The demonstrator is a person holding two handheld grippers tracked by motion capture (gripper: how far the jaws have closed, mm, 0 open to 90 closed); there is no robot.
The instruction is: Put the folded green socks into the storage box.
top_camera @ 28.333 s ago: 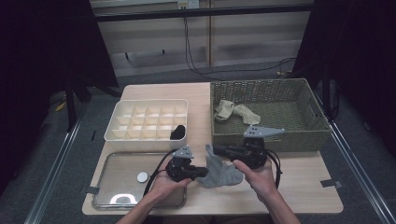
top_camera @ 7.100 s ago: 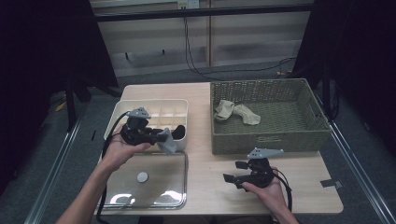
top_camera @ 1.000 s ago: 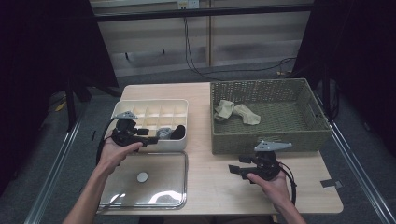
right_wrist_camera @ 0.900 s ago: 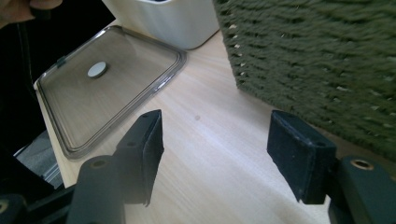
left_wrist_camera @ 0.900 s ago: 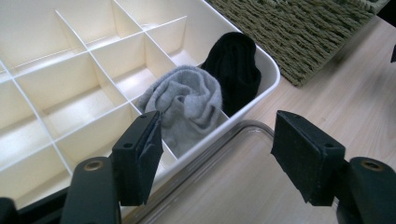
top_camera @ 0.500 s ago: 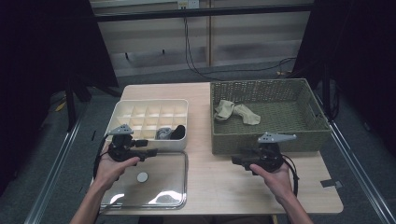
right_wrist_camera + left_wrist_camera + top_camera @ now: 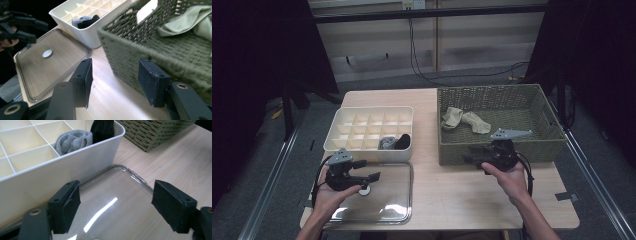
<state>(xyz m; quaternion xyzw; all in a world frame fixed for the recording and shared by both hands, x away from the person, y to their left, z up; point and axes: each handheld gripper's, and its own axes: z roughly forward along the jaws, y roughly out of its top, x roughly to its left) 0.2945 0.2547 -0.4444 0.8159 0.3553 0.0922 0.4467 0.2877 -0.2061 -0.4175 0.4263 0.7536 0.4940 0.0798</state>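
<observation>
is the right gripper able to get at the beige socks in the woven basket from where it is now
Probably yes. The right gripper is open at the near wall of the green woven basket; that wall stands between it and the beige socks, but the open top leaves a way over.

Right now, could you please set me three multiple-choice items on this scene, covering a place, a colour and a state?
1. Where do the beige socks lie?
A. in the wicker basket
B. in the divided box
C. on the clear lid

2. What colour is the sock beside the black one?
A. red
B. grey
C. yellow

3. How are the left tongs?
A. shut on a sock
B. shut on the lid
C. open, empty

Key: 1 A, they rest on the basket's floor; 2 B, grey in the left gripper view; 3 C, jaws wide apart above the lid.
</observation>
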